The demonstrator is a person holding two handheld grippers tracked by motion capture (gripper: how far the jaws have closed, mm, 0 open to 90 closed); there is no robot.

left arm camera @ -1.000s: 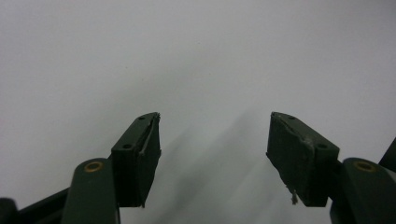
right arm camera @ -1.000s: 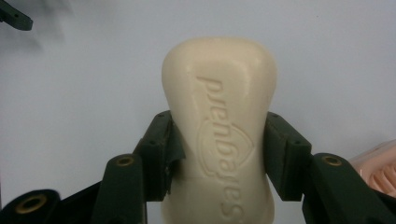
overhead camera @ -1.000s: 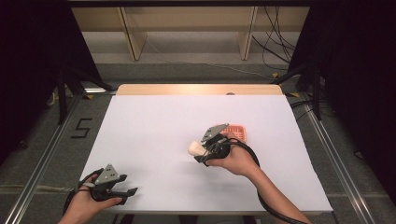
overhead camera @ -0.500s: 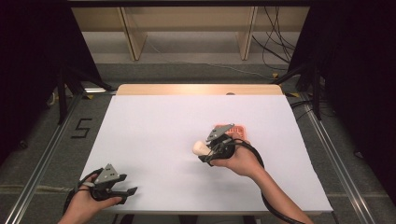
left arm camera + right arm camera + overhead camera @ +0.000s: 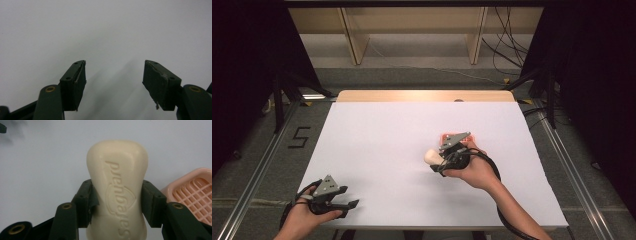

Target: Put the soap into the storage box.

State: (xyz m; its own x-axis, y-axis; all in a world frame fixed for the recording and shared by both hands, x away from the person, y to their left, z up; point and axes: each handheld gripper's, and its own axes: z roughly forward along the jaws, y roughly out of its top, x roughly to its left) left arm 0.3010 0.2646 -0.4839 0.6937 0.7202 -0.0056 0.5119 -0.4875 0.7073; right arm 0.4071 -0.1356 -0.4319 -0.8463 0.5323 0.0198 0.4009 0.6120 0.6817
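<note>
At the lower left of the high view we see the left claw [image 5: 343,206] spread wide over the white surface [image 5: 382,135], its 2 jaws gripping nothing. Right of centre, the right claw [image 5: 436,162] clamps a cream soap bar [image 5: 431,156], just beside a pink soap dish [image 5: 192,195].

Cream soap bar [image 5: 117,192] beside pink slatted dish [image 5: 193,192].

White table [image 5: 377,135]: cream oval soap bar [image 5: 431,156] right of centre, clamped between jaws of right gripper [image 5: 438,162]. Pink slatted plastic soap dish [image 5: 447,136] just behind that gripper, on table, mostly hidden by it. Soap left of dish. Left gripper [image 5: 346,209] at near left corner, jaws spread over bare table, well apart from soap.
</note>
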